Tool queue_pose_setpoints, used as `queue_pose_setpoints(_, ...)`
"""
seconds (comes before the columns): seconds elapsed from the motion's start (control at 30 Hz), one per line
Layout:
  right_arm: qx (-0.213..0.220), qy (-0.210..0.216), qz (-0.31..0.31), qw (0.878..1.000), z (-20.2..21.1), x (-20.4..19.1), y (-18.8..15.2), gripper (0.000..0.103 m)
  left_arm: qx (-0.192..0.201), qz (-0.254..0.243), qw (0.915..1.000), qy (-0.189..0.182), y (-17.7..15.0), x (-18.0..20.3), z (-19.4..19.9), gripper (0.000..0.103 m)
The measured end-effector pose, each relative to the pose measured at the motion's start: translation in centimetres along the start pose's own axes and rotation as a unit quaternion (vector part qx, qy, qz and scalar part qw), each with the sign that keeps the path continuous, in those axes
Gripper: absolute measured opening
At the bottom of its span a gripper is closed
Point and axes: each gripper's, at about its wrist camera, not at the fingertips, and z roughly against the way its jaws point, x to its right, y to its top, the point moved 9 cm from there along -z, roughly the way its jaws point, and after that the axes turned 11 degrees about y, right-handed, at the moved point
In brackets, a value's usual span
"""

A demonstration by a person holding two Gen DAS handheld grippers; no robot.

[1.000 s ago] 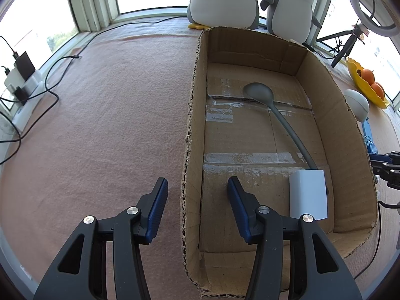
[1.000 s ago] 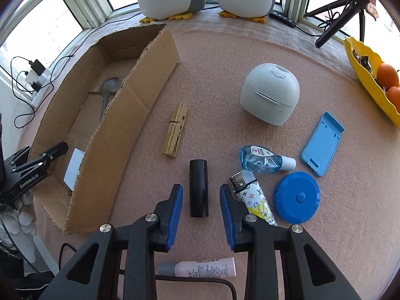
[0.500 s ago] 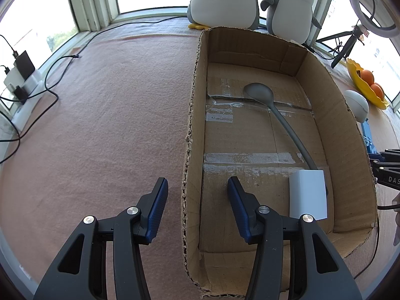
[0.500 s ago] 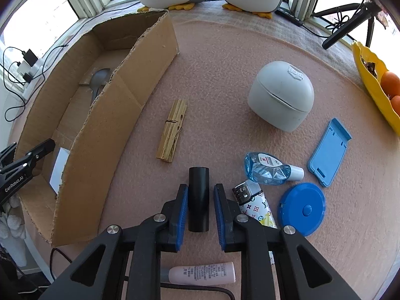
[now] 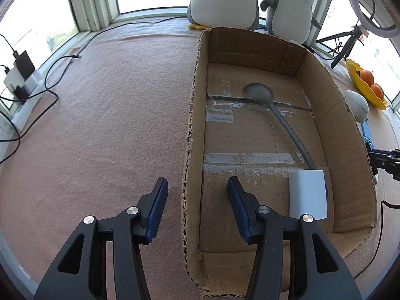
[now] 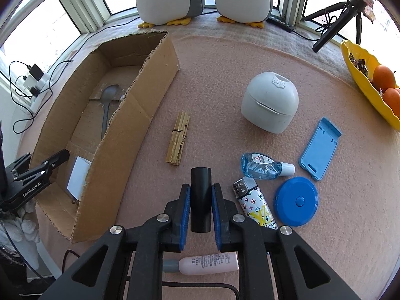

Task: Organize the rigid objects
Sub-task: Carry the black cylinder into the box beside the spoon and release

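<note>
**Right fingers clamped on the black tube, box waiting to the left**

The right gripper [image 6: 200, 210] has just closed its fingers [image 6: 185, 212] onto the black cylinder [image 6: 200, 195]; both blue pads press its sides while it lies on the pink tabletop [image 6: 225, 75], pointing straight ahead. Just right of the fingers lies a patterned lighter [image 6: 252, 205], then a blue round case [image 6: 296, 201] and a small clear blue bottle [image 6: 260, 169]. Below the fingers lies a pink tube [image 6: 207, 263].

The left gripper [image 5: 197, 206] holds nothing. Its fingers stand apart, astride the near wall of the cardboard box [image 5: 191, 135], not pressing it. Ahead of them inside lie a grey spoon [image 5: 260, 95] and a white block [image 5: 308, 195].

Risks, as I judge them: the smooth round cylinder could roll or slip between the flat pads on lifting, and the lighter is close enough to be nudged. The box wall could catch the cylinder on the way in.

Readable writing: "GenRobot.AI" on the left gripper in the right view. The bottle's label is too small to read.
</note>
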Motion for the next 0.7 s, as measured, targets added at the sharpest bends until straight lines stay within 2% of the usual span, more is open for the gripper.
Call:
queue_pose_setpoints(0.4, 0.053, 0.042, 0.021, 0.998, 3.2, -5.5, 2.9, 0.015, 0.0, 0.001, 1.0, -0.001, 0.0, 0.1, 0.1, 0.05)
queue_pose_setpoints(0.7, 0.053, 0.063, 0.037, 0.996, 1.7, -9.1, 4.3, 0.015, 0.0, 0.002, 1.0, -0.003, 0.1, 0.2, 0.1, 0.05)
